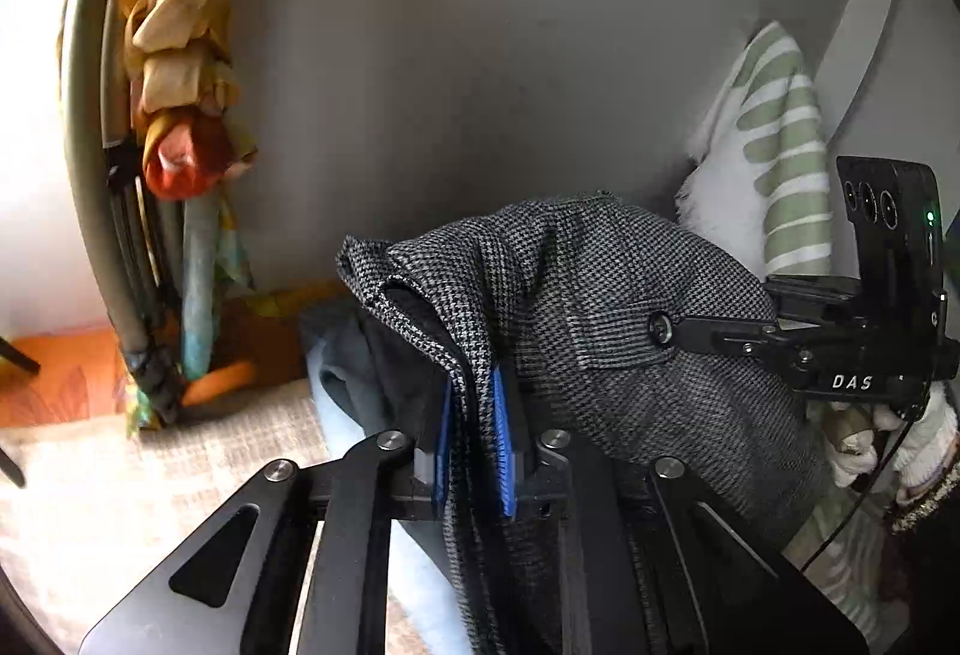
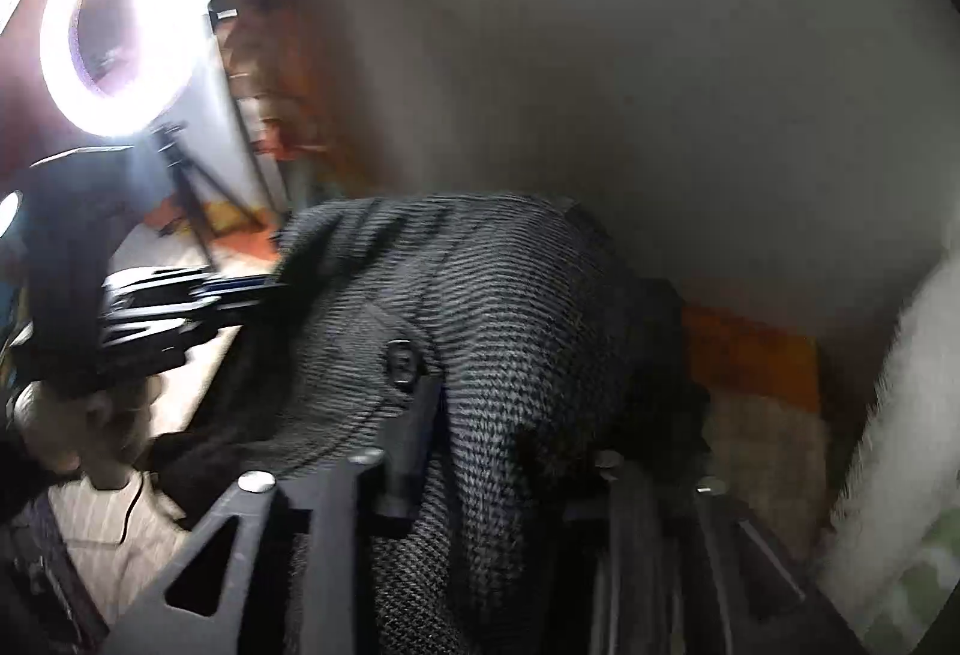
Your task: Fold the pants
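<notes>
Left tongs (image 1: pixel 474 451) are clamped on a doubled edge of the grey checked pants (image 1: pixel 600 307), which hang lifted between both tools and drape over their frames. Right tongs (image 2: pixel 480 451) look, through the blur, pinched on the same cloth by the button (image 2: pixel 401 362), likely so the pants hang straight for folding.

Right wrist view motion-blurred; pants (image 2: pixel 510 331) hide right gripper's far finger.
</notes>
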`<state>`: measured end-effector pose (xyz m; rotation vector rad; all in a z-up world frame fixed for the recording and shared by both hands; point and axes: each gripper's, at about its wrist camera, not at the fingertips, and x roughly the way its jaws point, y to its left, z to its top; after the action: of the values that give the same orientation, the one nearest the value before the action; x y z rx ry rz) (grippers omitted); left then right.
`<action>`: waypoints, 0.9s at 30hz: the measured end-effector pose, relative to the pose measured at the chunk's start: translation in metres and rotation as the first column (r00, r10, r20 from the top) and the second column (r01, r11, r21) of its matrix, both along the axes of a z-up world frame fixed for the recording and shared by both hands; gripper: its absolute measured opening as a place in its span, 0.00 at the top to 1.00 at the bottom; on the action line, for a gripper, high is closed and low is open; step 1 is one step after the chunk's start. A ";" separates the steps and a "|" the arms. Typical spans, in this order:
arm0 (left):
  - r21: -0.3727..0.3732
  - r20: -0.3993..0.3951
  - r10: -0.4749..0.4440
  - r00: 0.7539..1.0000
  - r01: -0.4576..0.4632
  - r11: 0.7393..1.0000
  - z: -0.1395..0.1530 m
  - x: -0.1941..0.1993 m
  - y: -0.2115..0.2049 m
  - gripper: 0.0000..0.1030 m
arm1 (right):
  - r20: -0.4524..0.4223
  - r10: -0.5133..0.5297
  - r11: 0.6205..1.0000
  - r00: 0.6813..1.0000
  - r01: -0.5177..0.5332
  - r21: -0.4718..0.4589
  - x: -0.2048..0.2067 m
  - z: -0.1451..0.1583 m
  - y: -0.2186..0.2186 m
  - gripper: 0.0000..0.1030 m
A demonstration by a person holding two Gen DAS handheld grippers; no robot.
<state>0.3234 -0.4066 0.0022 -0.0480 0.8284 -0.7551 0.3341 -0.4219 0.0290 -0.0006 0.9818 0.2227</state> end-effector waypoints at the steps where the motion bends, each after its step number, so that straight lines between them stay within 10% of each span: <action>1: 0.013 0.001 0.007 1.000 -0.007 1.000 -0.001 0.001 -0.001 0.82 | -0.001 -0.019 1.000 1.000 0.019 0.008 -0.001 -0.003 -0.003 0.55; 3: 0.030 -0.017 0.036 0.999 -0.035 0.999 -0.004 0.007 0.002 0.72 | 0.011 -0.066 0.998 0.998 0.066 0.008 0.000 -0.003 0.000 0.35; 14: 0.054 0.011 0.073 0.997 -0.073 0.996 0.015 -0.001 0.039 0.69 | 0.079 -0.182 0.983 0.980 0.179 0.041 -0.042 0.005 0.002 0.34; 27: 0.018 0.078 0.017 0.997 -0.019 1.000 0.074 -0.074 0.082 0.39 | 0.249 -0.289 0.956 0.924 0.292 0.025 -0.146 0.068 0.002 0.23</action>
<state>0.2492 -0.3249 0.0765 -0.0092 0.7597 -0.7280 0.1883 -0.4195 0.0972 0.1032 0.7199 -0.0574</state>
